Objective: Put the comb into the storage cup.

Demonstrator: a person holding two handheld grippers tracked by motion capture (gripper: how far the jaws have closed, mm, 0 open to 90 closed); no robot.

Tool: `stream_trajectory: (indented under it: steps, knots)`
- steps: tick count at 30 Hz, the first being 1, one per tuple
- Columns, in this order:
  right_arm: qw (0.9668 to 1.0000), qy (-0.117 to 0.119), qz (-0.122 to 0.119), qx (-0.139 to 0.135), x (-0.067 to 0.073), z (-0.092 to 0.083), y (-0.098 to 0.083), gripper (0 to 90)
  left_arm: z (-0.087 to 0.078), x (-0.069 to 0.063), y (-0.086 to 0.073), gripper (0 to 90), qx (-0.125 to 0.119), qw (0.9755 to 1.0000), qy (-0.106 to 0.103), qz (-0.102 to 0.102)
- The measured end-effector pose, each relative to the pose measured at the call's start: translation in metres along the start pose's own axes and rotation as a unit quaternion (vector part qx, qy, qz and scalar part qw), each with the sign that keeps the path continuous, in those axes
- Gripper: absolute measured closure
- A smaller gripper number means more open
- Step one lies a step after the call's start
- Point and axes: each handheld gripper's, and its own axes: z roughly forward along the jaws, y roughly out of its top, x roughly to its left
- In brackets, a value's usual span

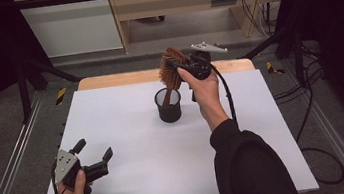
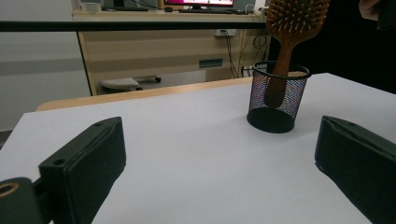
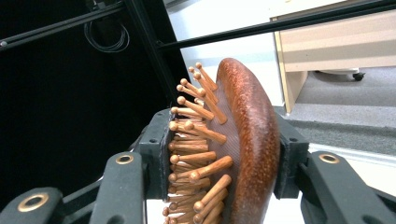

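A wooden hairbrush with brown bristle pins stands with its handle down in a black mesh cup at the middle back of the white table. My right gripper is shut on the brush head, one jaw against the pins and one against the smooth back. In the left gripper view the hairbrush leans in the mesh cup ahead and to the right. My left gripper rests open near the table's front left corner, with nothing between its jaws.
The white table top has a wooden strip along its far edge. Black frame bars and cables run on both sides. A light wooden desk stands on the floor beyond the table.
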Motion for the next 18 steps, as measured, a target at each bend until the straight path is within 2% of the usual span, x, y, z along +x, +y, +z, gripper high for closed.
stream_trajectory:
  steps: [7,10,14,18]
  knots:
    - [1.0000,0.000,-0.002,0.008,0.001,0.004,-0.004,50.5,0.000,0.001,0.000,2.2,-0.001,1.0000,-0.001,0.001]
    - [0.9999,0.002,-0.002,0.014,0.002,0.006,-0.005,50.4,-0.001,0.003,0.000,2.1,-0.003,0.9999,-0.001,0.010]
    - [0.9998,0.002,0.000,0.019,0.001,0.007,-0.008,50.4,-0.002,0.009,0.001,2.1,-0.007,0.9999,0.000,0.013]
    - [0.9997,0.003,0.001,0.024,0.000,0.009,-0.011,50.3,-0.004,0.012,0.001,2.1,-0.010,0.9999,0.001,0.005]
